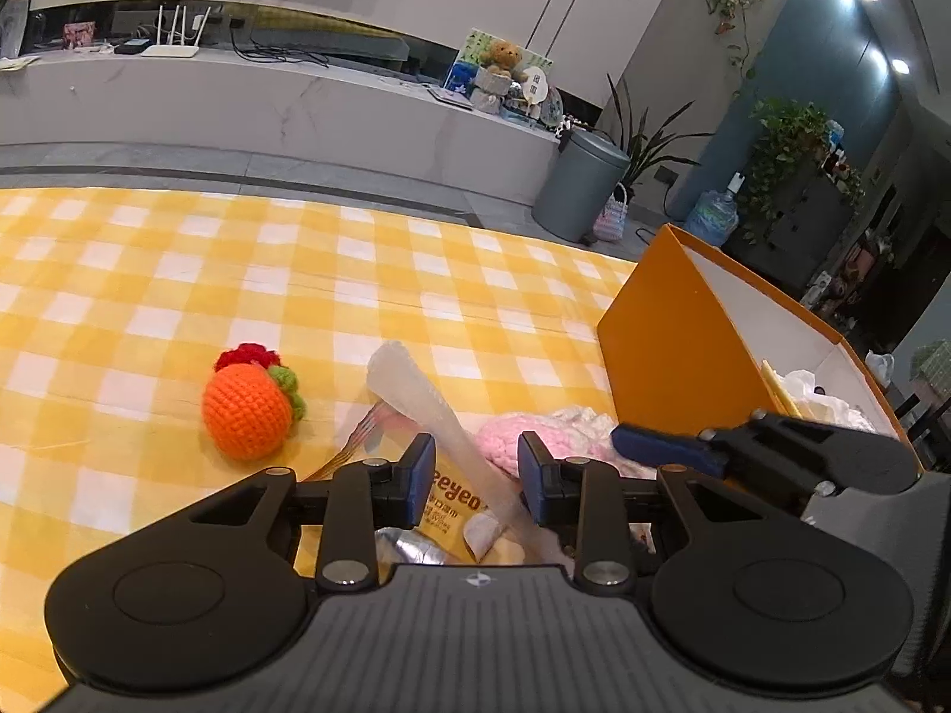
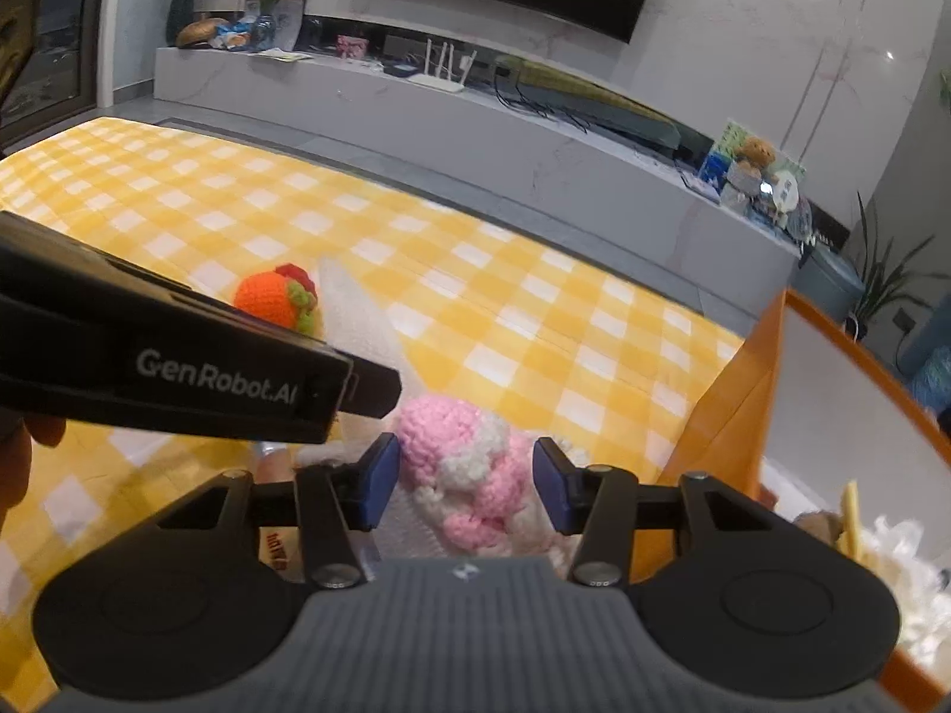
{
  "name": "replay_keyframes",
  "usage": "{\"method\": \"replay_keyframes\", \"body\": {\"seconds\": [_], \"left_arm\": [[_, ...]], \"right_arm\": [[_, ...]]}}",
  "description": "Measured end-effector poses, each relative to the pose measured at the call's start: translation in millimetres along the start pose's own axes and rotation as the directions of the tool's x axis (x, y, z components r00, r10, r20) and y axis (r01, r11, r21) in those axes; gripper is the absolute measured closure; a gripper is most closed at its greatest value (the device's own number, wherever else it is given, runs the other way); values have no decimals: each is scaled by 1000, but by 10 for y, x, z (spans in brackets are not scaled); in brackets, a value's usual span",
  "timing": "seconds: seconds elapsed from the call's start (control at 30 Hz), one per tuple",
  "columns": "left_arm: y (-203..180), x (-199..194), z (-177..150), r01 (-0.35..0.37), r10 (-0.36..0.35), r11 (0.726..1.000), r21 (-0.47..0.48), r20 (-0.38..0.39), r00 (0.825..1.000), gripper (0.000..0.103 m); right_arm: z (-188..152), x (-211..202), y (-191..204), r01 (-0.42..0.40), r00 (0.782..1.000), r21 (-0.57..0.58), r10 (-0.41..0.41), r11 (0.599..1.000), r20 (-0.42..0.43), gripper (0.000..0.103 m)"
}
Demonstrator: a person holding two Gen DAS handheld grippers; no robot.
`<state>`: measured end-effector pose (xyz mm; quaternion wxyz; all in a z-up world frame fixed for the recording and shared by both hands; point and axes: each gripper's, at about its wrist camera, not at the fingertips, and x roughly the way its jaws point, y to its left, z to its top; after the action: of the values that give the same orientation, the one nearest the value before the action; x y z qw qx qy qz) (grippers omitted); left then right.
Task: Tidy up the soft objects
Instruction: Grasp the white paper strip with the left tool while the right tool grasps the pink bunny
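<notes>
My left gripper (image 1: 478, 475) is open low over the yellow checked cloth (image 1: 178, 297). A translucent white strip (image 1: 410, 392) runs slantwise between its pads, and a gap shows on the left side. An orange crochet fruit (image 1: 246, 410) lies to its left. My right gripper (image 2: 466, 478) is shut on a pink and white crochet toy (image 2: 457, 451), with both pads against its sides. In the left wrist view that toy (image 1: 517, 439) sits just right of my left gripper, with a blue fingertip (image 1: 665, 451) of the right gripper over it. The orange fruit (image 2: 267, 300) also shows in the right wrist view.
An orange box (image 1: 665, 344) with white inner walls stands on the right and holds white soft items; it also appears as the orange box (image 2: 731, 410). A fork (image 1: 356, 439), a yellow packet (image 1: 452, 505) and a foil wrapper (image 1: 410, 546) lie under my left gripper. The left tool's body (image 2: 178, 368) crosses the right wrist view.
</notes>
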<state>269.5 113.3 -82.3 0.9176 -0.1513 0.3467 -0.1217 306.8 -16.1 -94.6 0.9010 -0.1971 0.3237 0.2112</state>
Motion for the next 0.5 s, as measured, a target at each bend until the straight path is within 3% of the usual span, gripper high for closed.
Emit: {"method": "replay_keyframes", "body": {"seconds": [0.1,0.27,0.33,0.5], "left_arm": [[5,65,-19,15,-15,1000,-4,-17,1000,65],[-20,68,-34,20,-20,1000,-4,-11,1000,54],[-15,64,-34,18,-18,1000,-12,-18,1000,54],[-67,19,-56,18,-17,1000,16,-52,998,87]], "right_arm": [[-21,35,-23,-28,1000,37,29,999,-10,74],[-70,4,-4,-59,998,50,61,997,-27,81],[-91,-58,3,-107,993,88,110,990,-38,81],[-186,-219,118,-143,987,116,150,983,-55,82]]}}
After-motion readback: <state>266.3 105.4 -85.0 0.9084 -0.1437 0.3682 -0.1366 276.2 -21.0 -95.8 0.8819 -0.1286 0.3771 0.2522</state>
